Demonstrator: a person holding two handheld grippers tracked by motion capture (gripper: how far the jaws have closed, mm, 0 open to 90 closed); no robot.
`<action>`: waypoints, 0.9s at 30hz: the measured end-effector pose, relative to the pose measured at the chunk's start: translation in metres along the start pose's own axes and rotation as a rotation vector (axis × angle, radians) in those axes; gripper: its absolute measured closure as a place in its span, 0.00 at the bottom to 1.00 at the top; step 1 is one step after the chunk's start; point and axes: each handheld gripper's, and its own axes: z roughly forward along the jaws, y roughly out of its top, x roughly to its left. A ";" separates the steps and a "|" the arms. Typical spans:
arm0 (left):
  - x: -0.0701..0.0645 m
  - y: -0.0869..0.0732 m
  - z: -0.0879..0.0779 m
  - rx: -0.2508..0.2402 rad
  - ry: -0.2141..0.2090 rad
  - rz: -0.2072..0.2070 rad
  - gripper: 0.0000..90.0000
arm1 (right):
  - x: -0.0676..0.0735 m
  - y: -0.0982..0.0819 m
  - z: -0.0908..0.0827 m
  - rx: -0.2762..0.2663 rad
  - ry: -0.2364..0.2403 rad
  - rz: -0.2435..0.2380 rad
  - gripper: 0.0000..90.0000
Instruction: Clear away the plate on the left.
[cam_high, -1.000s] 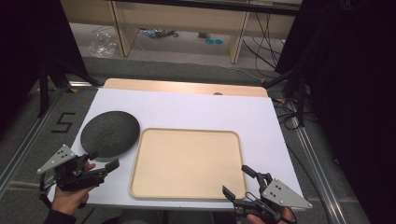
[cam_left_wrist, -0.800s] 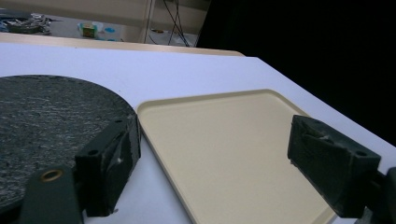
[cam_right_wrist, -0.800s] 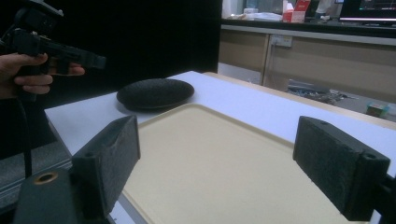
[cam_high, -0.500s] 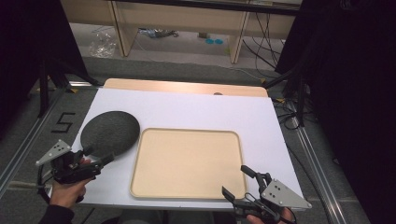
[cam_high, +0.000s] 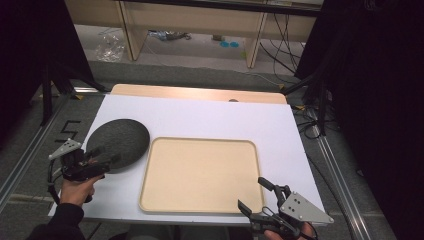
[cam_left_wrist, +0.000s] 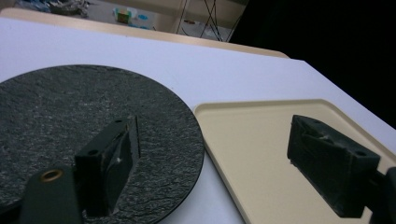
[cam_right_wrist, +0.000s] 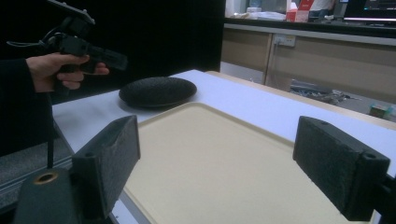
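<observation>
The dark plate (cam_high: 119, 144) lies under the spread left tongs (cam_high: 106, 156).

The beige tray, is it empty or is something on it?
Empty. The beige tray shows a bare surface; the dark plate lies beside it on the table.

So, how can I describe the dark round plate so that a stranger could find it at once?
Start from the white table. In its middle lies a beige rectangular tray; just beside the tray's far left corner sits the dark round plate, with the open left gripper over its near edge. It is the single round thing there, nearly black, with a rough stone-like surface.
</observation>
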 end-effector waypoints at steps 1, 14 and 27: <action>0.000 0.000 0.000 0.000 0.000 0.000 0.19 | 0.000 0.000 0.000 0.000 0.000 0.000 0.18; 0.046 0.003 0.005 0.053 0.104 -0.123 0.19 | 0.001 -0.001 0.000 -0.008 0.020 0.006 0.18; 0.083 0.006 -0.002 0.022 0.104 -0.284 0.22 | 0.001 0.000 0.000 -0.010 0.015 -0.008 0.18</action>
